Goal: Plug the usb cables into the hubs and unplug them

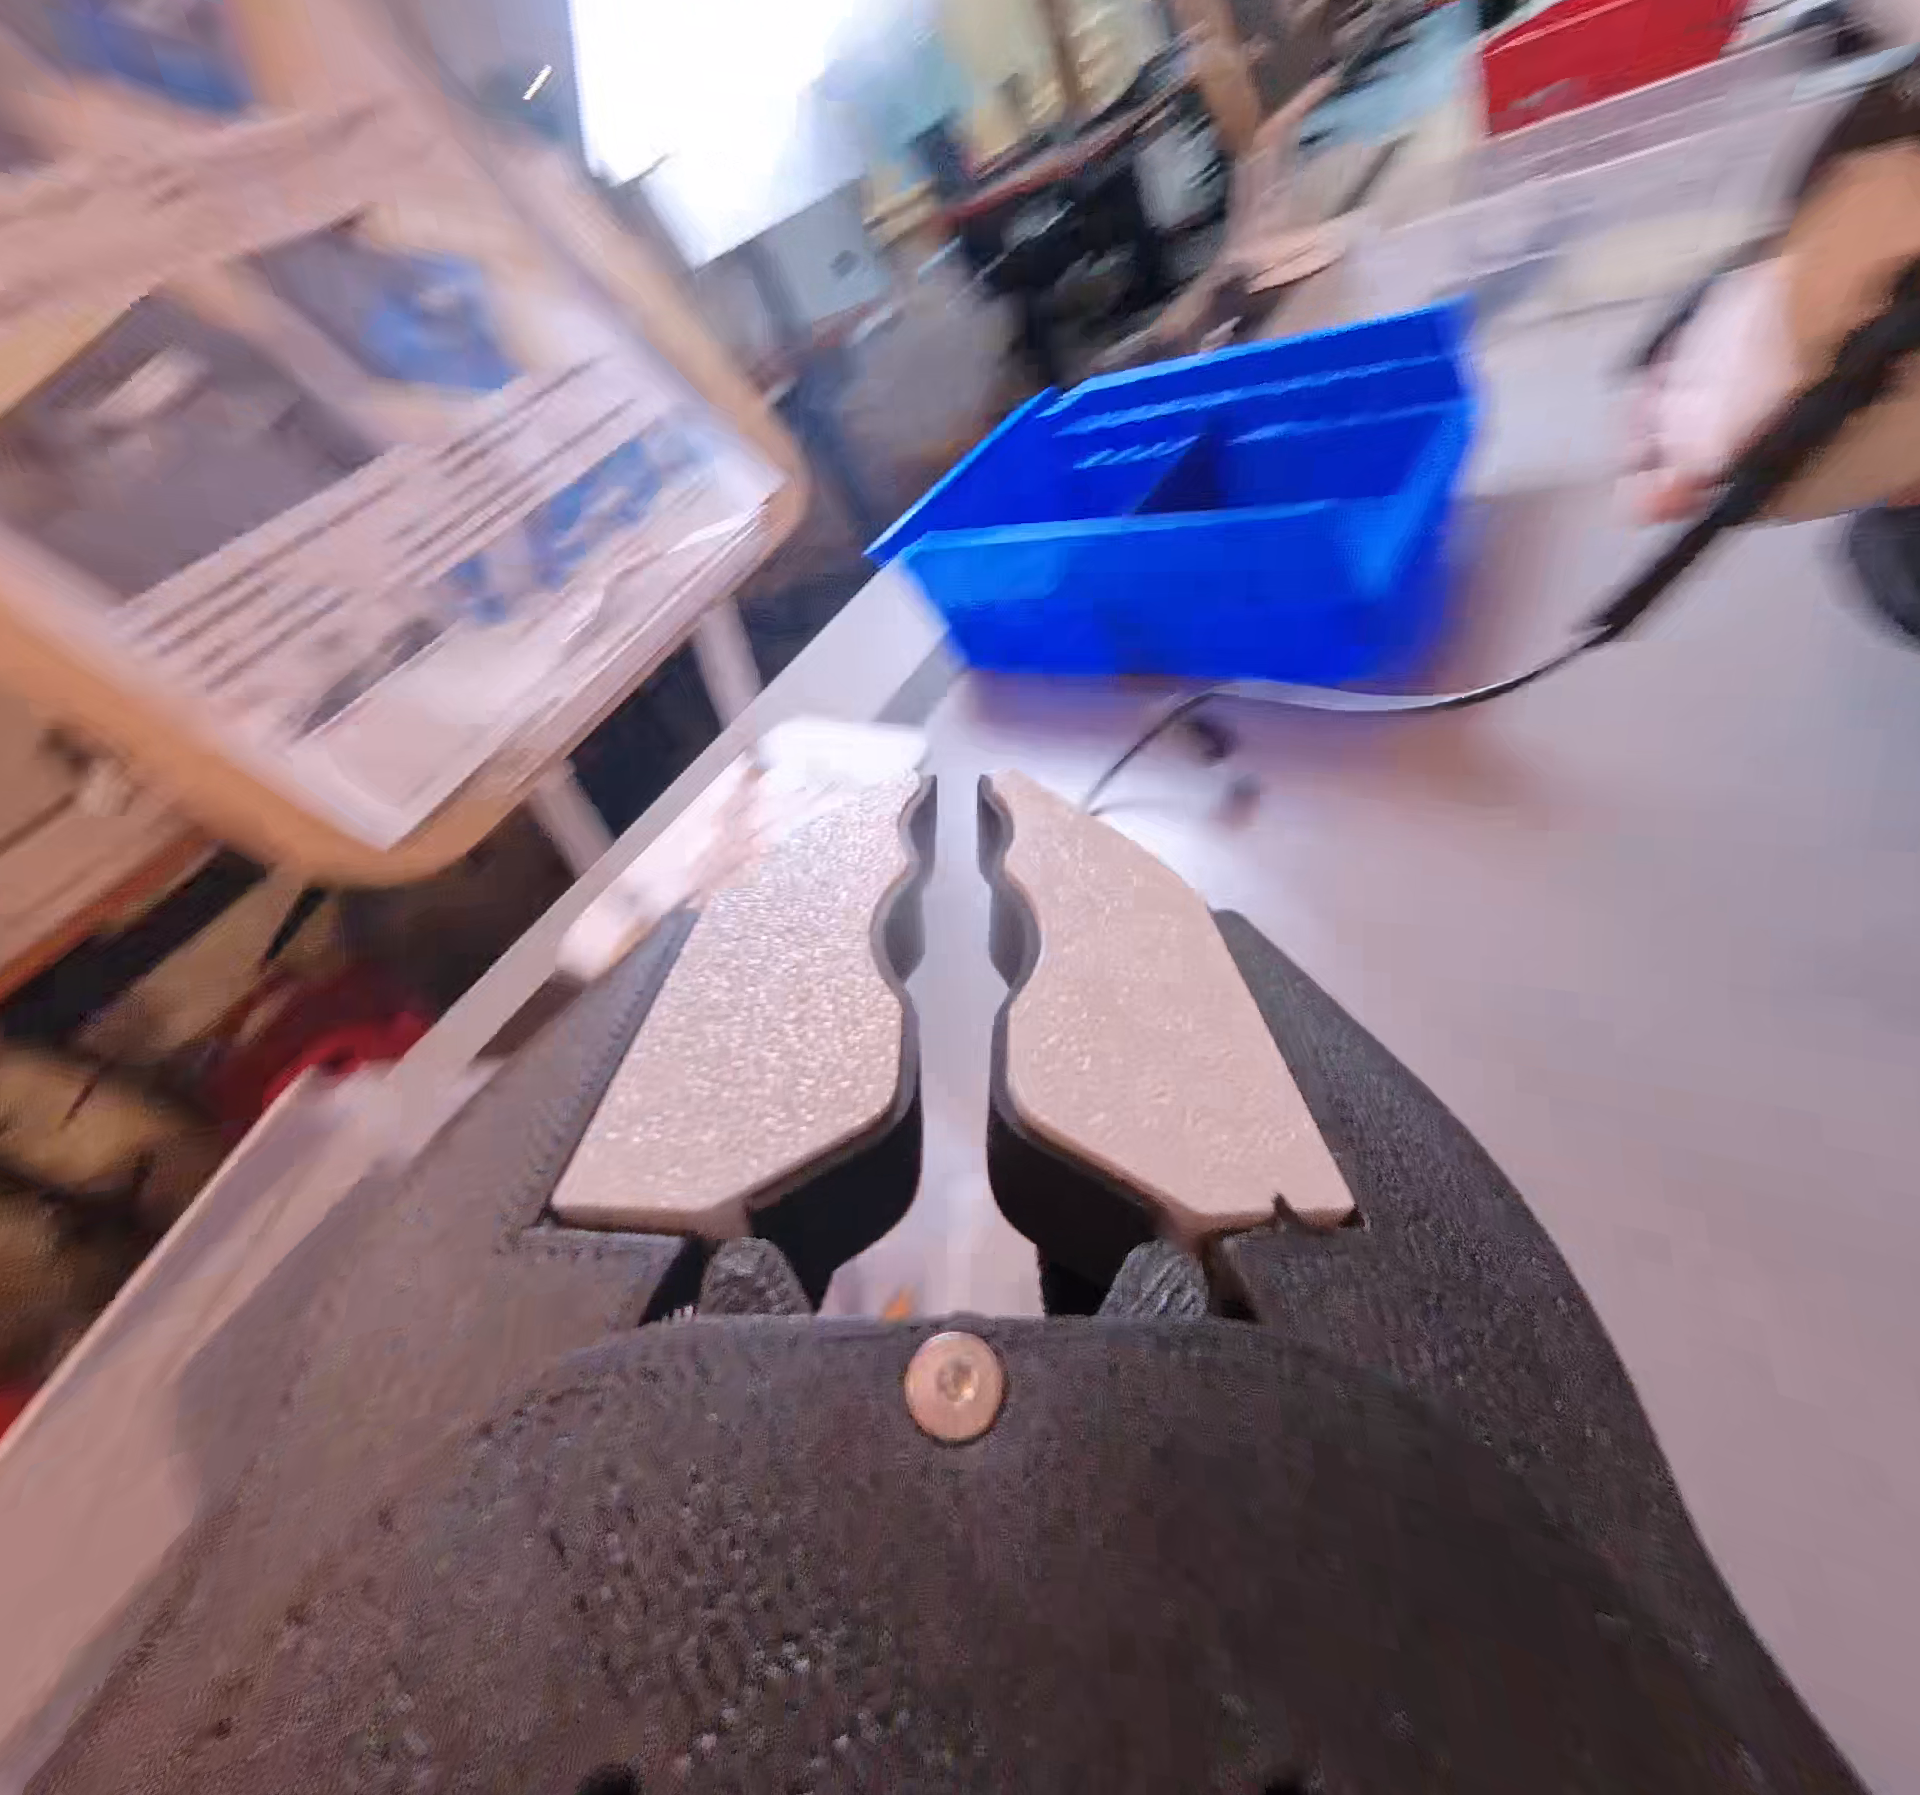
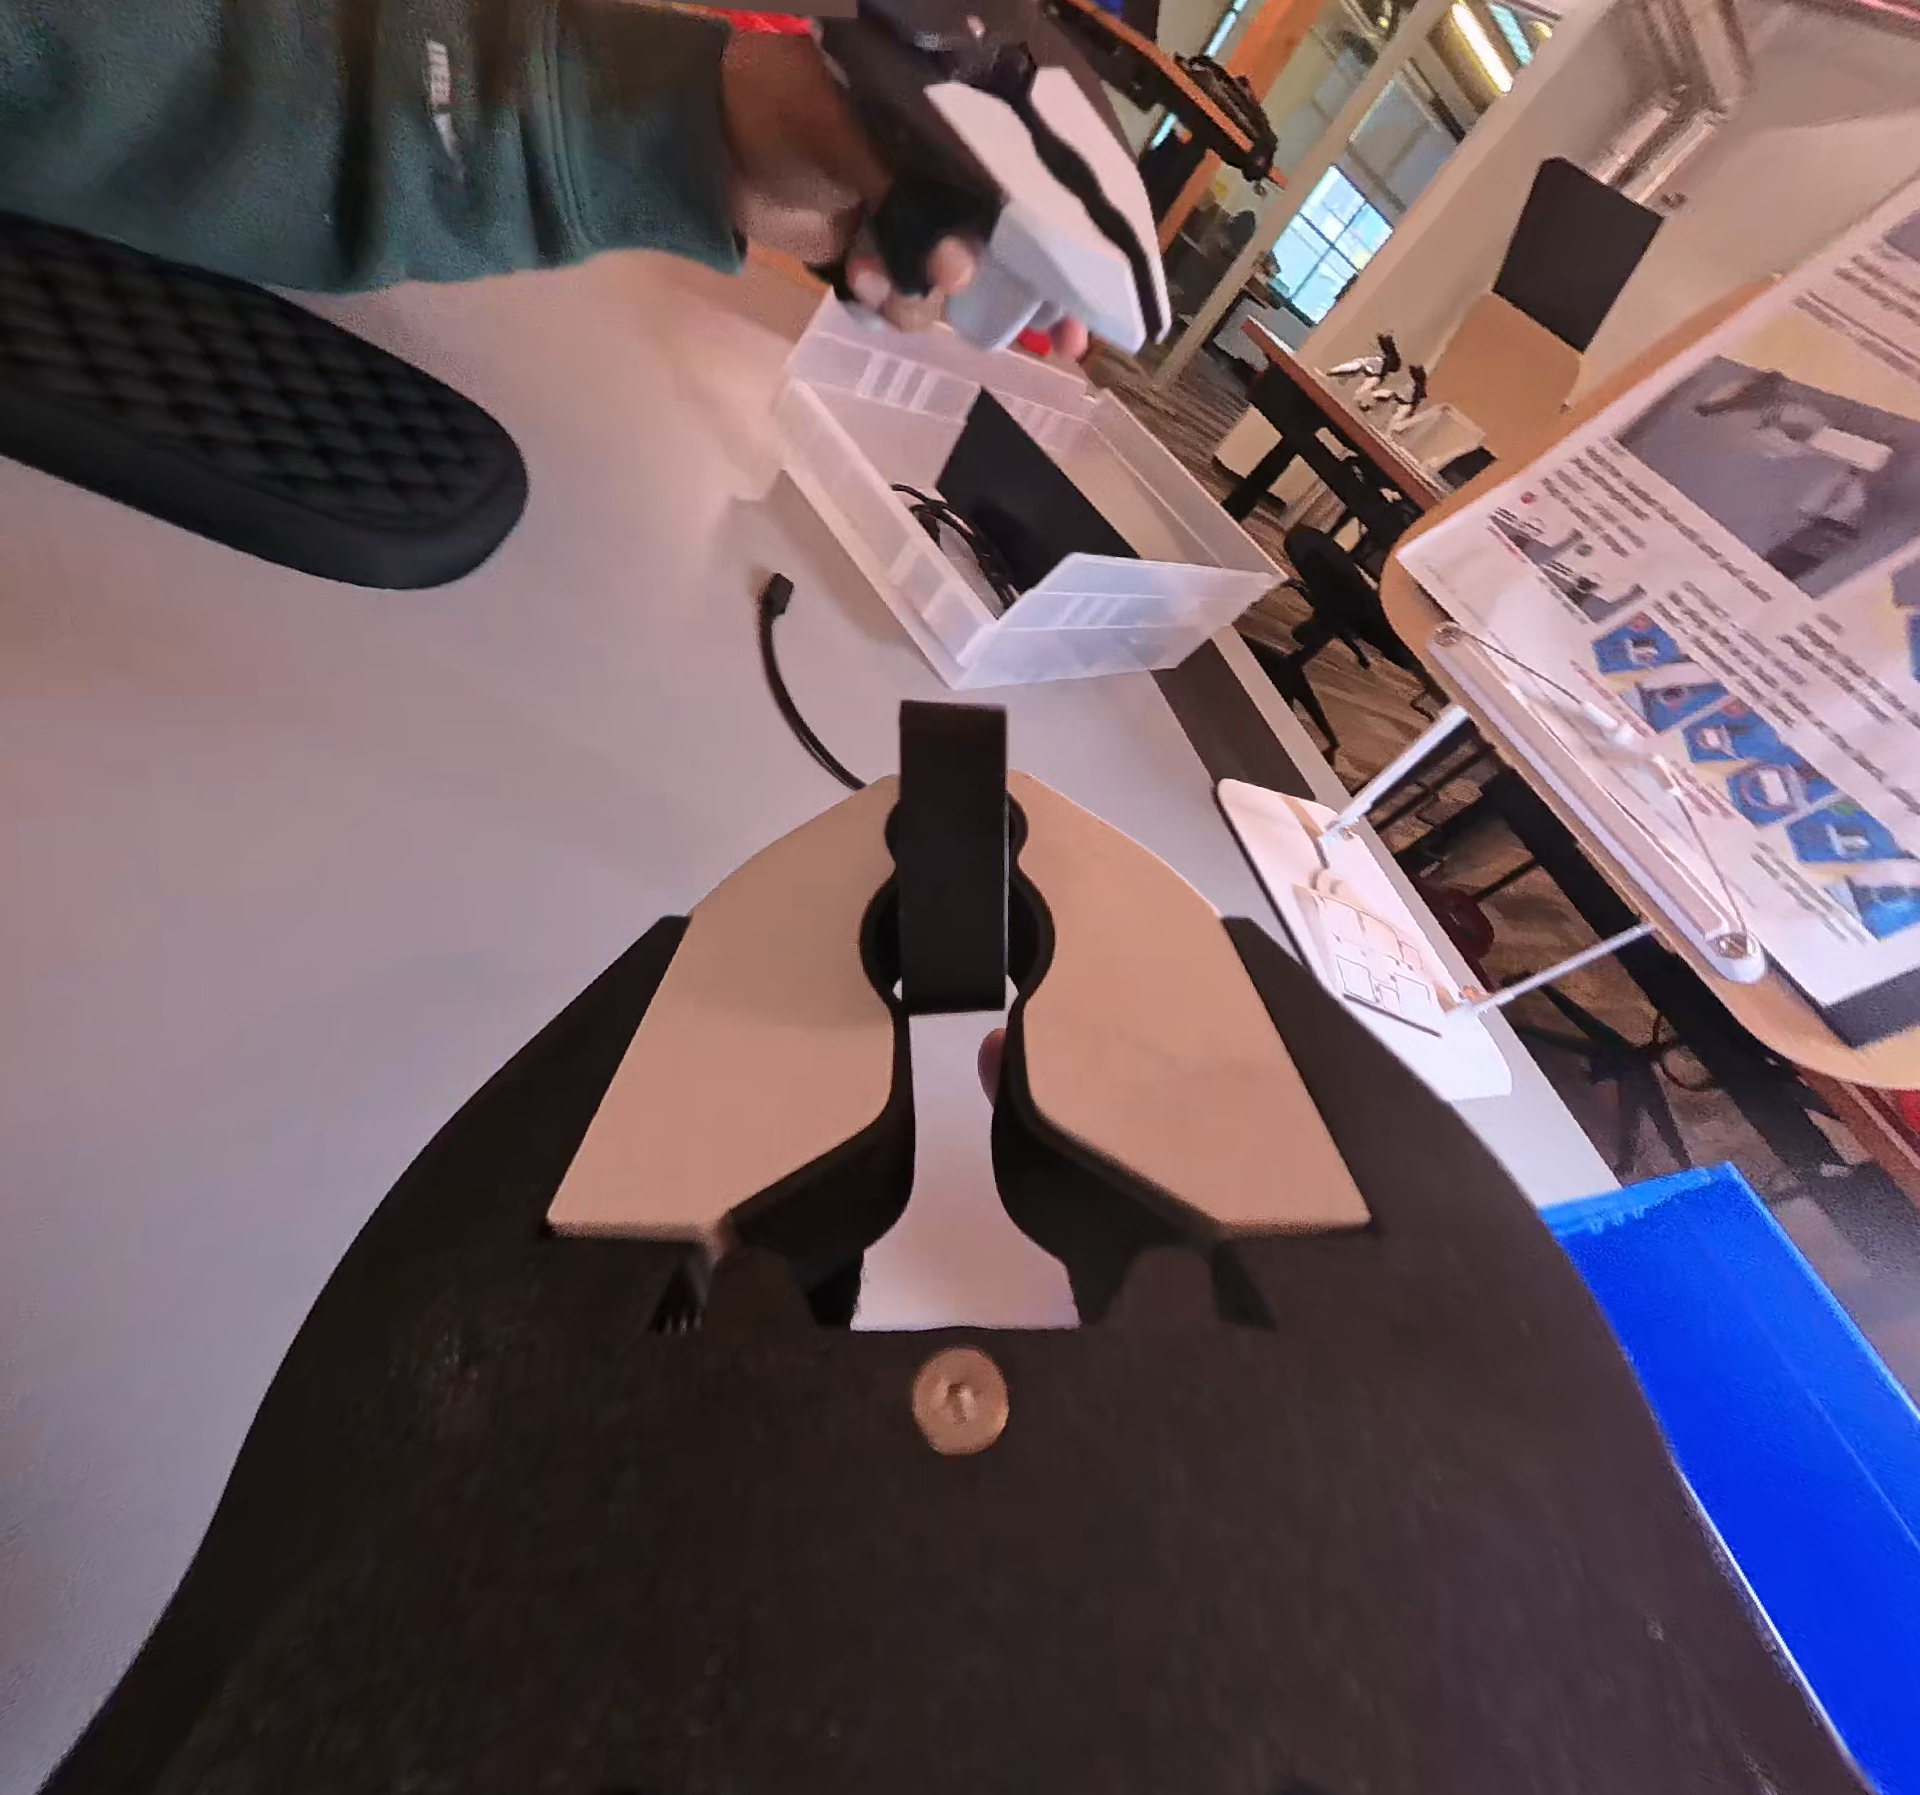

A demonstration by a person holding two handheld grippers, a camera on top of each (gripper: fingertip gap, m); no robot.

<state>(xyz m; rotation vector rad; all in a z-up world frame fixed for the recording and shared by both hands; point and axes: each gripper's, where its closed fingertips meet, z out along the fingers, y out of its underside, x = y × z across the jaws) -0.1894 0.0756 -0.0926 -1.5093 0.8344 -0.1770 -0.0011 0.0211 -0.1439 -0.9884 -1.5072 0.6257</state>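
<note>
Gripping a flat black hub (image 2: 954,872), the right gripper (image 2: 956,815) hangs above a pale grey table (image 2: 312,810), its jaws clamped on the hub's two narrow sides. The hub's long axis runs along the fingers and points away from the camera, its far end jutting past the fingertips. A black cable (image 2: 795,696) leaves the hub's left side and curves over the tabletop, ending in a small plug (image 2: 779,592) that lies loose just short of a clear plastic bin (image 2: 1091,623). This bin sits at the table's far right edge and holds a black block and a coil of dark cable. Between the gripper and the bin the tabletop is bare; left of it a black mesh armrest (image 2: 239,415) overlaps the table. A white stand base (image 2: 1371,924) rests on the right edge, carrying a tilted printed sheet (image 2: 1714,602). A blue bin (image 2: 1766,1413) lies at the near right corner. In the left wrist view, heavily blurred, the left gripper (image 1: 957,795) points along the table's left edge towards the blue bin, whose compartments look empty. Its jaws stand slightly apart with nothing between them. In the right wrist view this gripper is held in the air over the clear bin by a hand (image 2: 831,176) in a green sleeve.
</note>
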